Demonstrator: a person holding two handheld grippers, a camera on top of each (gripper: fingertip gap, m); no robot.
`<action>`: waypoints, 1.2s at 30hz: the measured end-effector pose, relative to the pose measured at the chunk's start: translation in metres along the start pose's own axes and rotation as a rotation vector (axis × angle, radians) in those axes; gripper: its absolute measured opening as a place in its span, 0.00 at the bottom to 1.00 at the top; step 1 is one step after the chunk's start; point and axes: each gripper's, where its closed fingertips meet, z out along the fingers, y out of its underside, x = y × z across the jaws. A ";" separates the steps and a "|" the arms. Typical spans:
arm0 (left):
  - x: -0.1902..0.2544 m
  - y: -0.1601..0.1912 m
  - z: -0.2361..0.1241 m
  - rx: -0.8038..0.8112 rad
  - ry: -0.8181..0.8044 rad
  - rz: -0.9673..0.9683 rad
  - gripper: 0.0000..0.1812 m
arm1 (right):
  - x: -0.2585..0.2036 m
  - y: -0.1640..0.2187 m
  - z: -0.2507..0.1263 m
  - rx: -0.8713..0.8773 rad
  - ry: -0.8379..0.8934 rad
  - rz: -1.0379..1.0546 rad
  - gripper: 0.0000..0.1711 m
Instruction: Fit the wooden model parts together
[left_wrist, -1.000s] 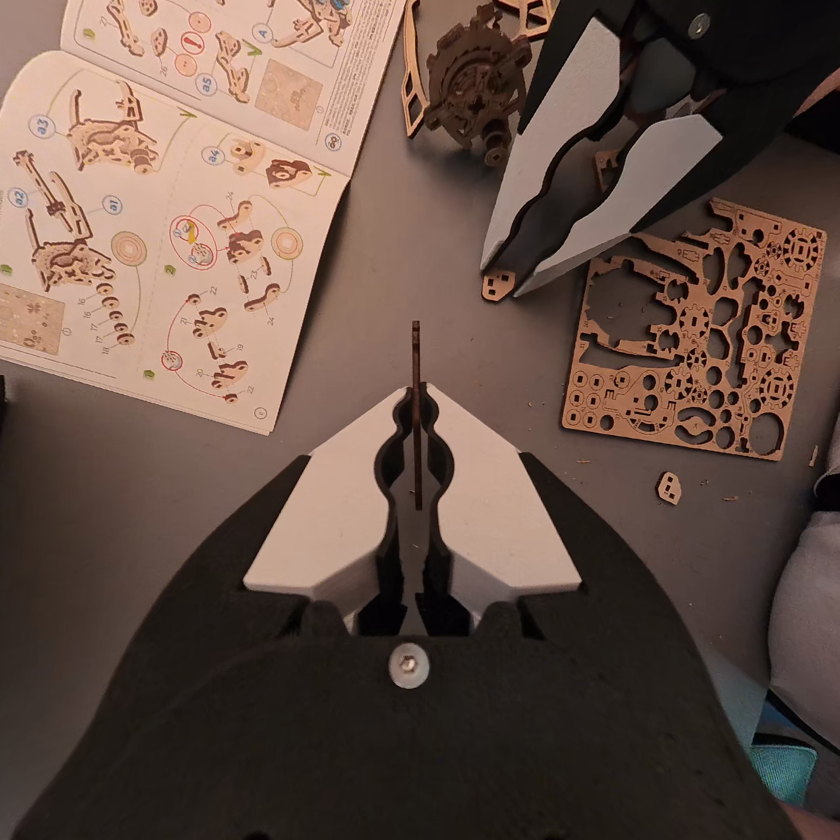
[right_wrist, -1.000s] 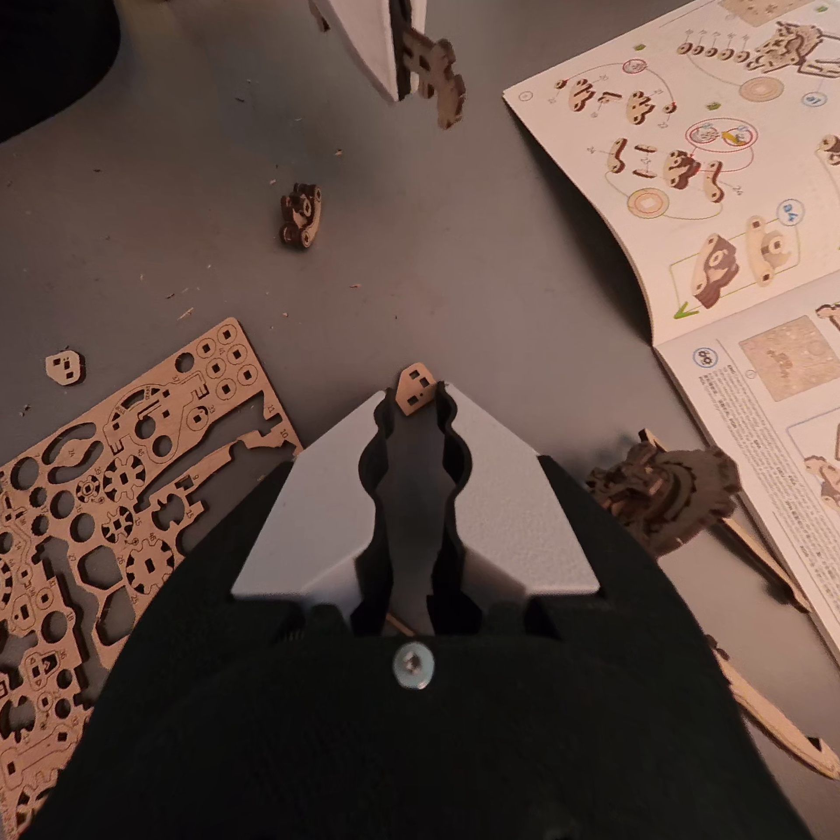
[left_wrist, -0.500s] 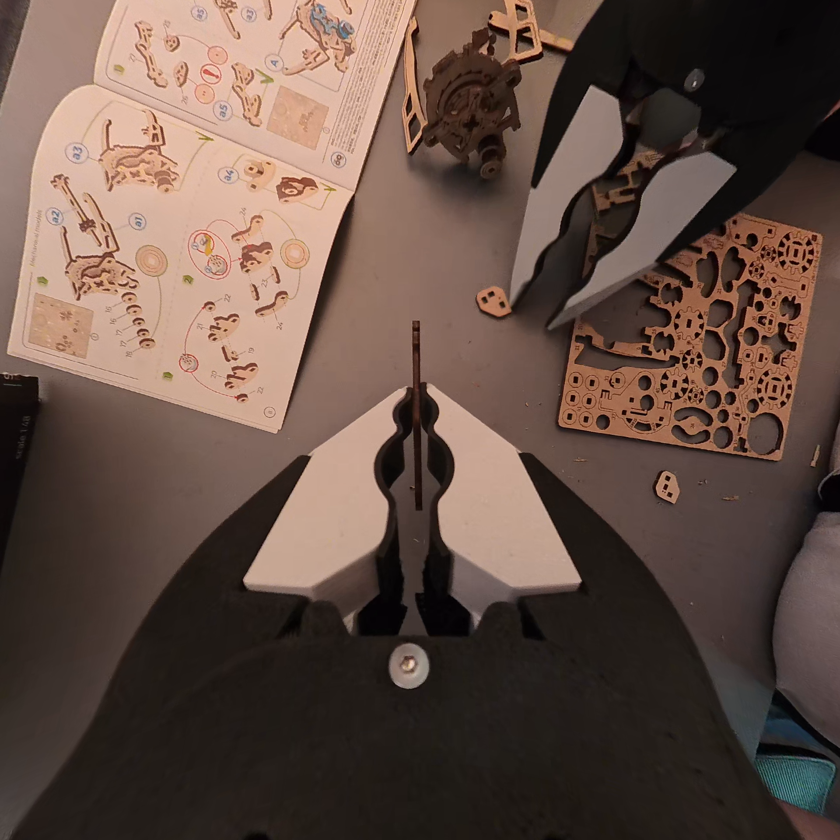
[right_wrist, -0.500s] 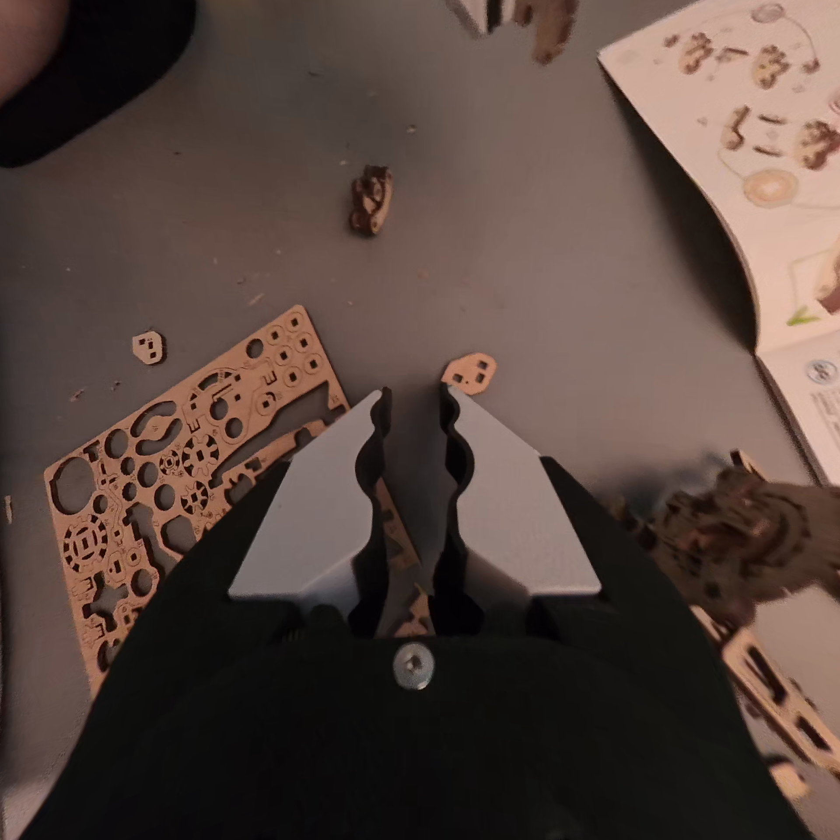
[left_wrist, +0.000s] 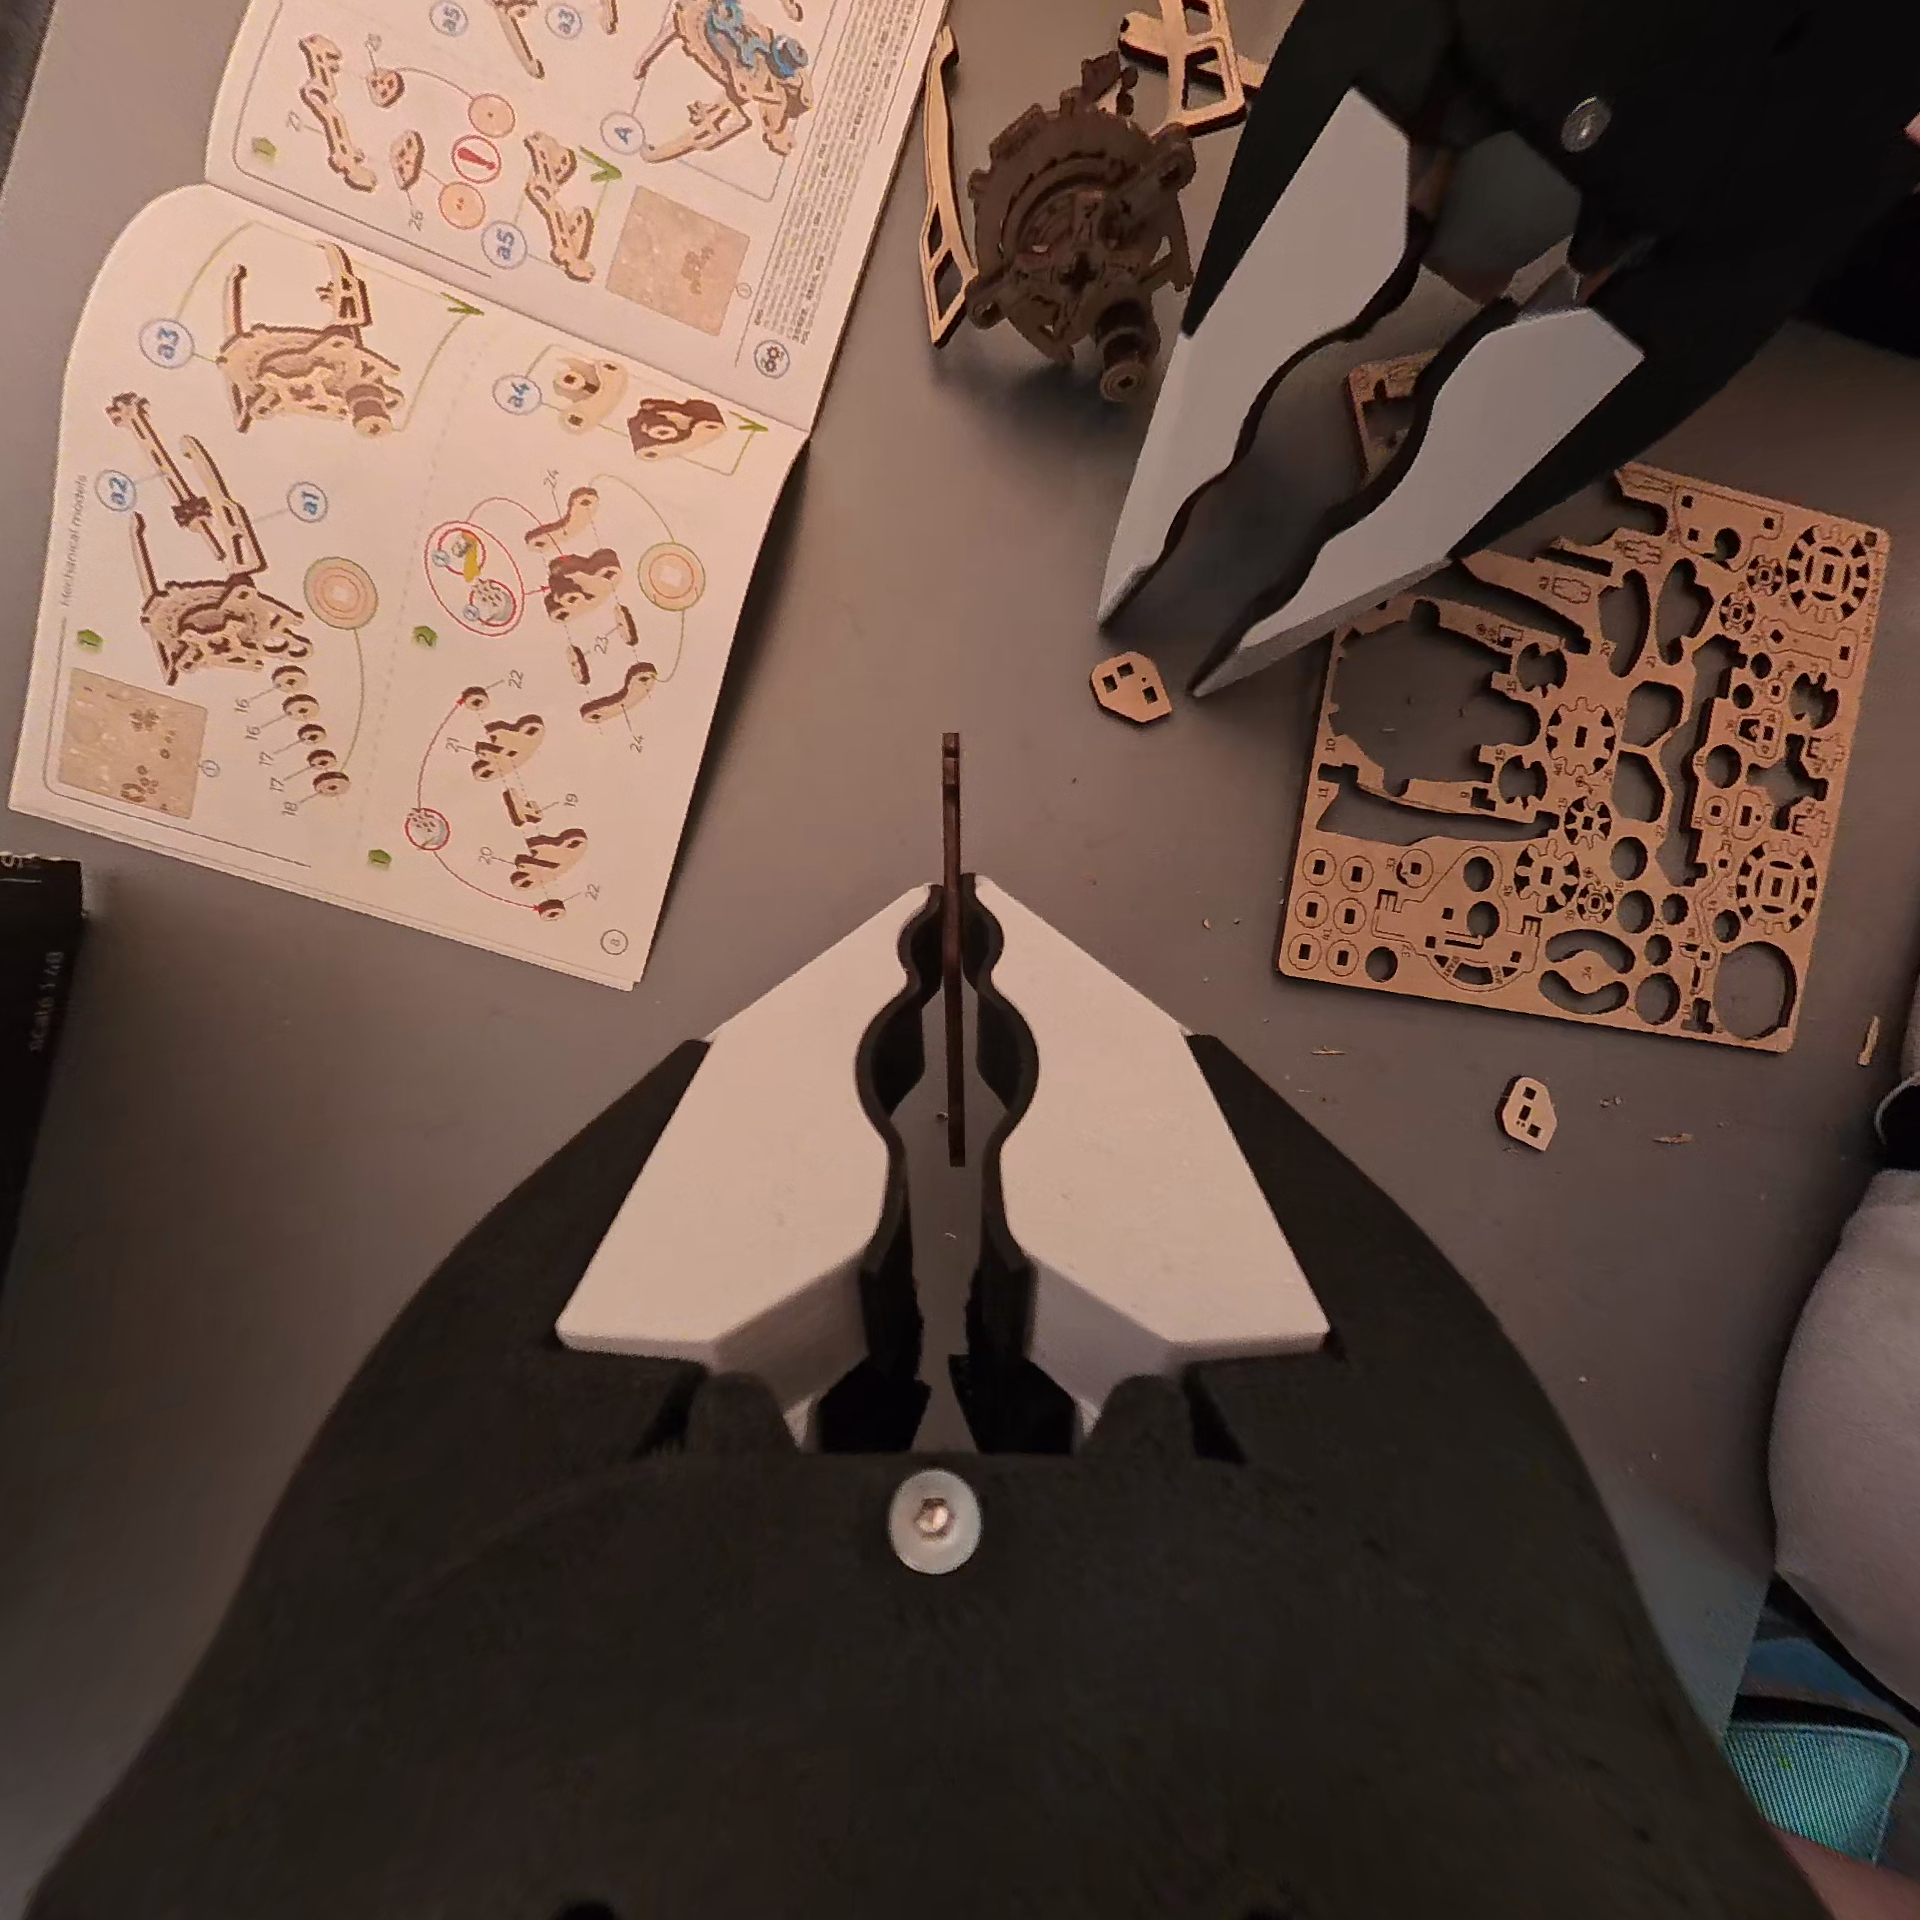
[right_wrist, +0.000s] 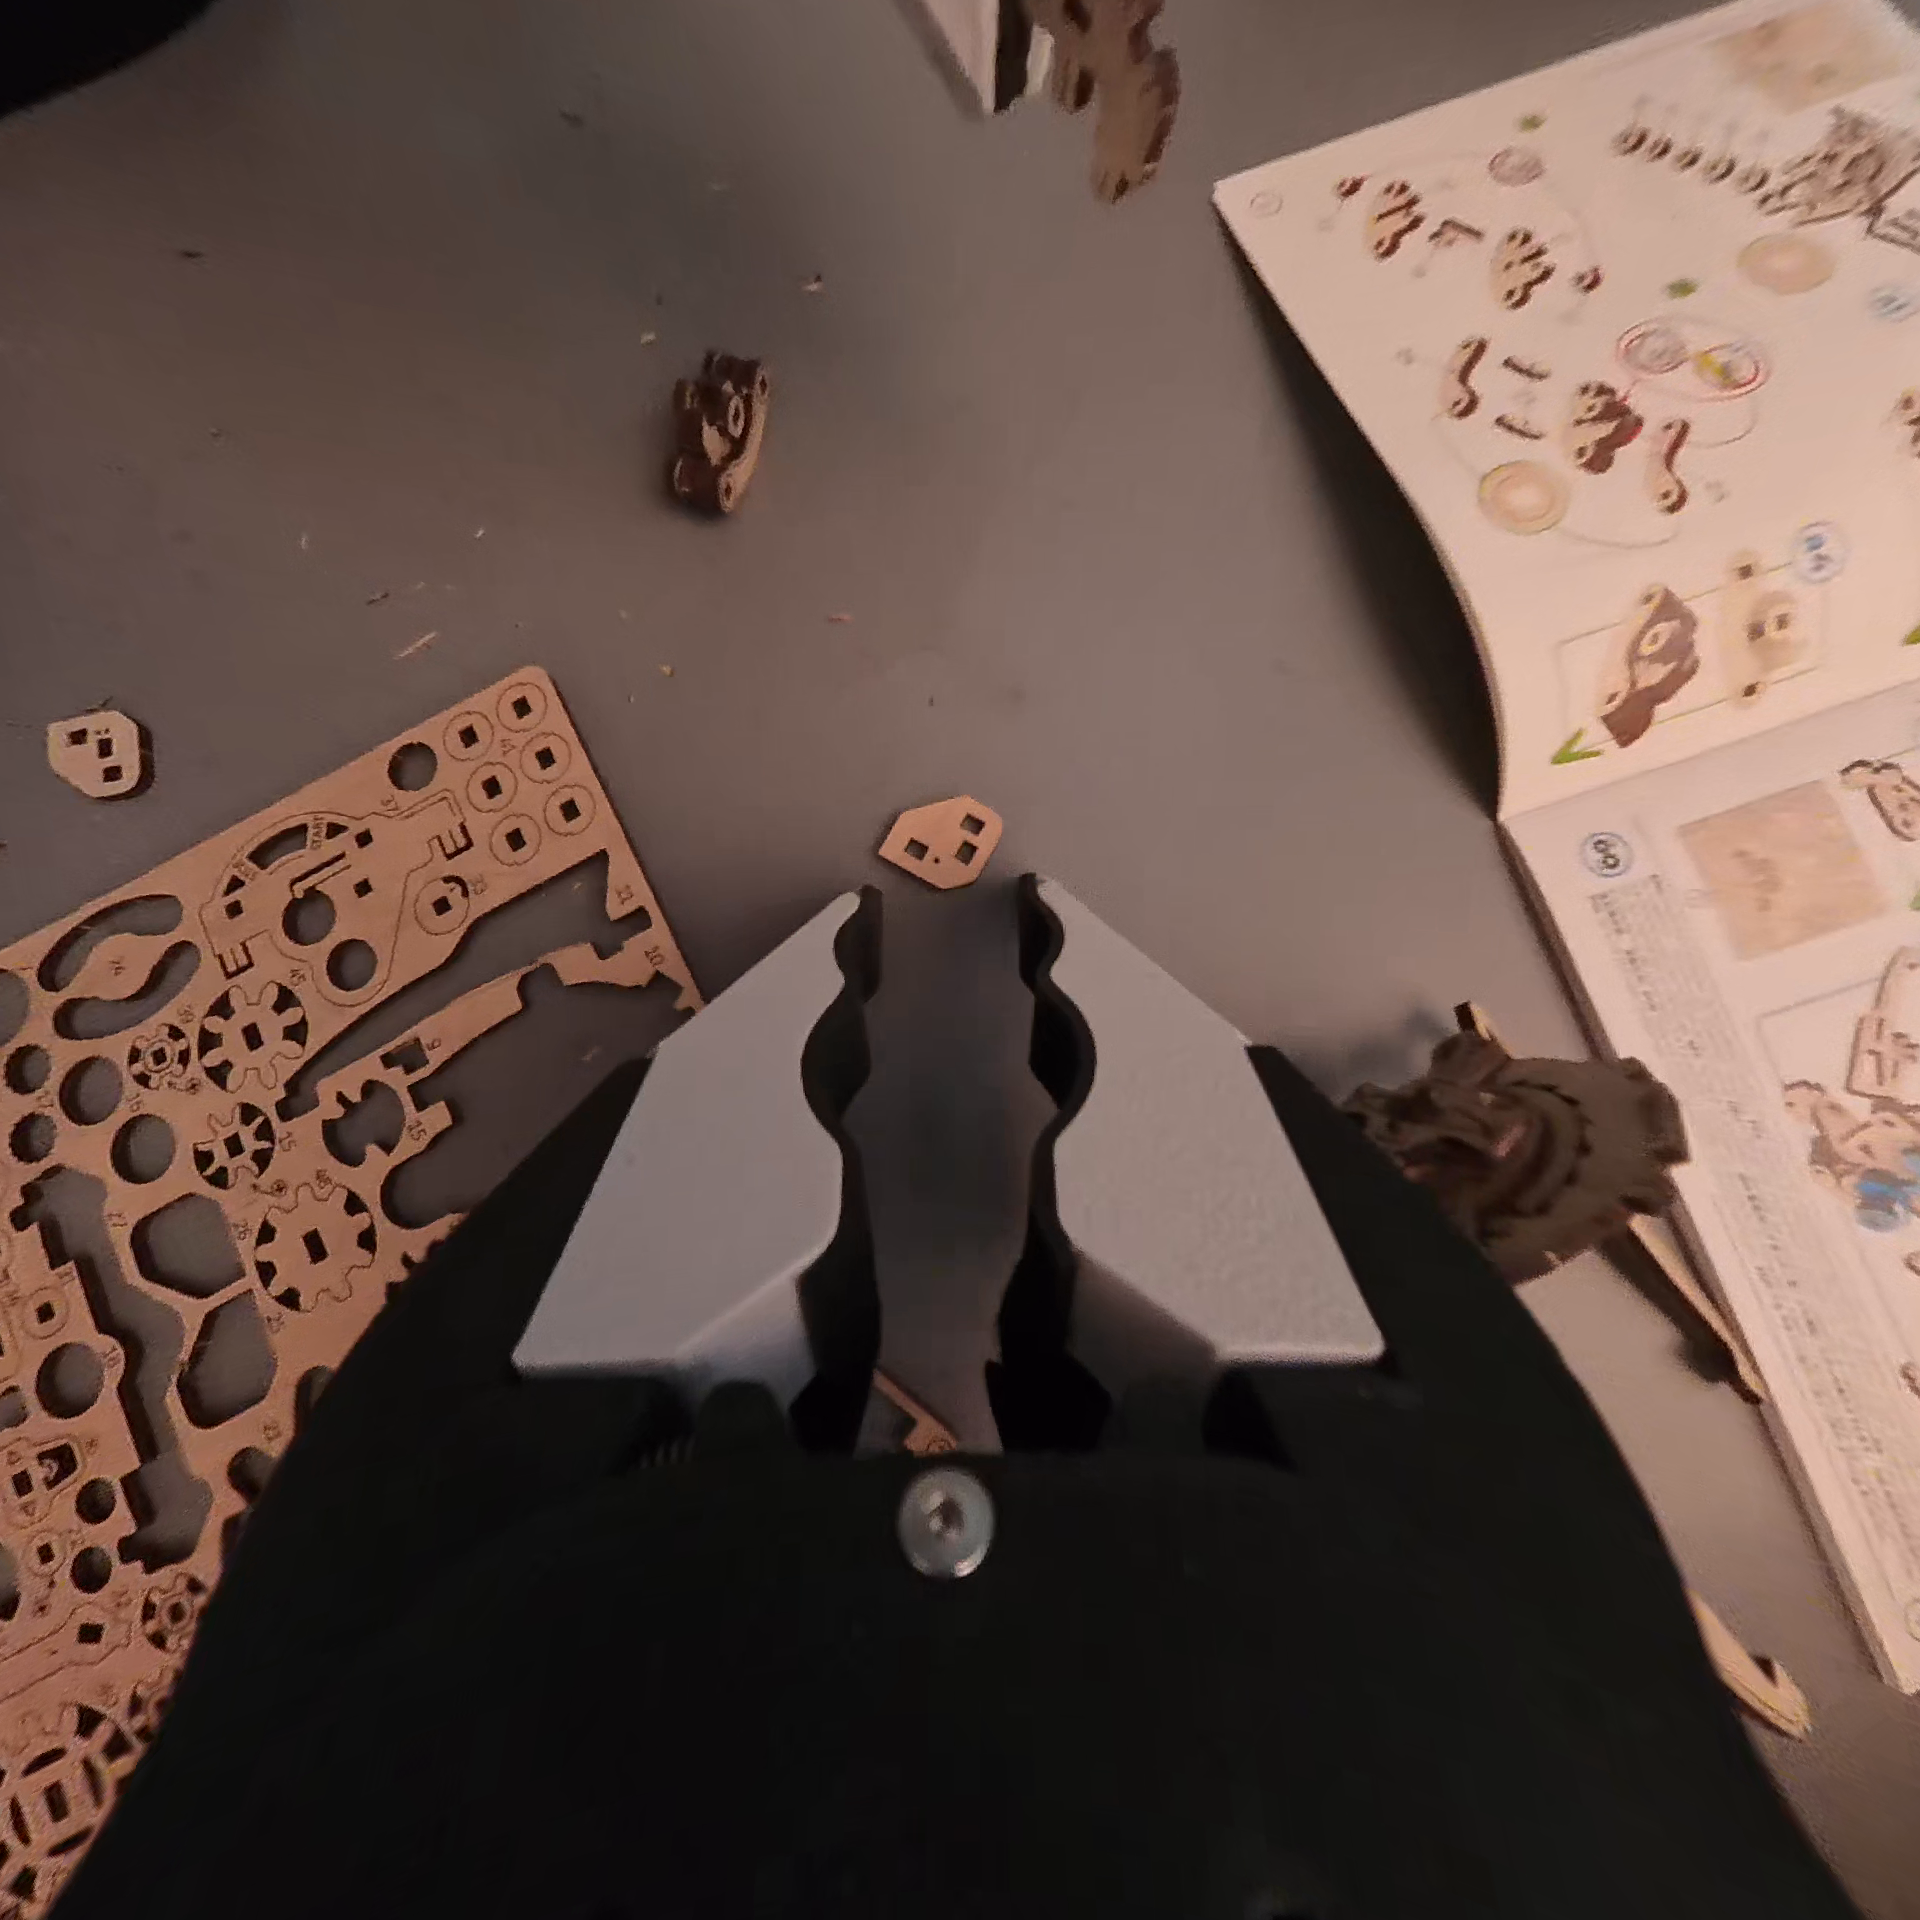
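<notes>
surface: grey table (left_wrist: 312, 1195), matte, wood crumbs scattered
booklet: open instruction booklet (left_wrist: 416, 468) lying flat, far-left in left wrist view
sheet: punched-out plywood sheet (left_wrist: 1579, 769), flat, right side, many holes
small pcs: flat piece w/ square holes (right_wrist: 940, 840) just off sheet corner; 2nd like it (left_wrist: 1525, 1112) near sheet's other edge
dark pc: small brown sub-assembly (right_wrist: 717, 431), alone, well apart from sheet
gear assy: dark geared assembly (left_wrist: 1070, 239) w/ pale wooden arm, beside booklet
box: black edge (left_wrist: 31, 987) at left border, can't tell what
</notes>
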 end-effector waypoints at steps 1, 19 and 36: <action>0.000 0.000 0.000 0.001 -0.001 0.001 0.00 | 0.000 0.000 0.000 -0.001 0.001 0.002 0.15; 0.000 0.000 -0.001 0.000 -0.007 0.005 0.00 | -0.007 -0.008 -0.001 0.046 -0.026 -0.044 0.15; 0.003 -0.003 -0.006 0.011 -0.019 0.019 0.00 | -0.046 -0.006 0.004 0.025 -0.242 -0.066 0.12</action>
